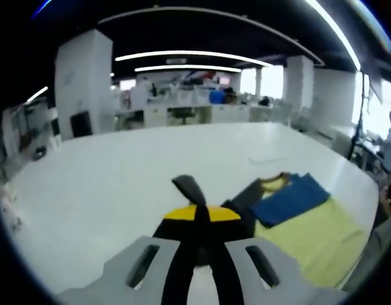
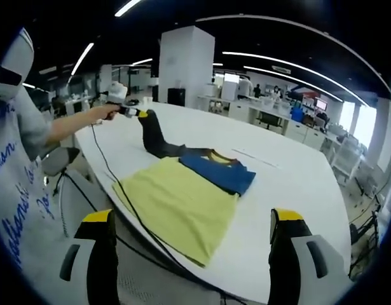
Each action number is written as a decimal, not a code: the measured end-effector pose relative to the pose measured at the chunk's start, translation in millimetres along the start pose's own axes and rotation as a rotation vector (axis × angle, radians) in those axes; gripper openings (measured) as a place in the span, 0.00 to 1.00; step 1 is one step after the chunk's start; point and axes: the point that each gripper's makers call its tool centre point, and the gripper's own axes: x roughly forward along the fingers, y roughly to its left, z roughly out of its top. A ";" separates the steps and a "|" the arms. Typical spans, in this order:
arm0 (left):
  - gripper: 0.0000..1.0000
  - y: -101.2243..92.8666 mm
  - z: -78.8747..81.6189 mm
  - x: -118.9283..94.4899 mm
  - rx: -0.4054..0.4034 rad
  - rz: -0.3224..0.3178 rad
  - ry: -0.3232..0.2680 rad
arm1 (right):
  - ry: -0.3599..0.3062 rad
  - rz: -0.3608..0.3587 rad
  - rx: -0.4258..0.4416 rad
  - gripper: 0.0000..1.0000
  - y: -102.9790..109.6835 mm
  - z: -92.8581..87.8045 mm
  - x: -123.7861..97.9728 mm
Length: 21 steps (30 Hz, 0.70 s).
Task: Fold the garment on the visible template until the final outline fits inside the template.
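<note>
Right gripper (image 2: 192, 254), nearest, jaws spread wide and empty, faces the garment (image 2: 182, 197) lying on the white table (image 2: 290, 184) (yellow body, blue panel, dark sleeve). Beyond, the left gripper (image 2: 143, 115) is clamped on the lifted dark sleeve (image 1: 185, 185). The cloth looks light and limp; hems and corners likely give the best hold.

The right hand-held gripper (image 2: 192, 244) has black jaws capped yellow on pale grey slotted mounts. The left hand-held gripper (image 1: 195, 210) matches. A black cable (image 2: 128, 197) trails from it. The person (image 2: 17, 165) wears a grey short-sleeved shirt with blue lettering.
</note>
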 end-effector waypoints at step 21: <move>0.00 -69.9 34.2 10.6 0.063 -0.084 -0.040 | -0.032 -0.001 -0.010 1.00 -16.8 -4.3 -11.6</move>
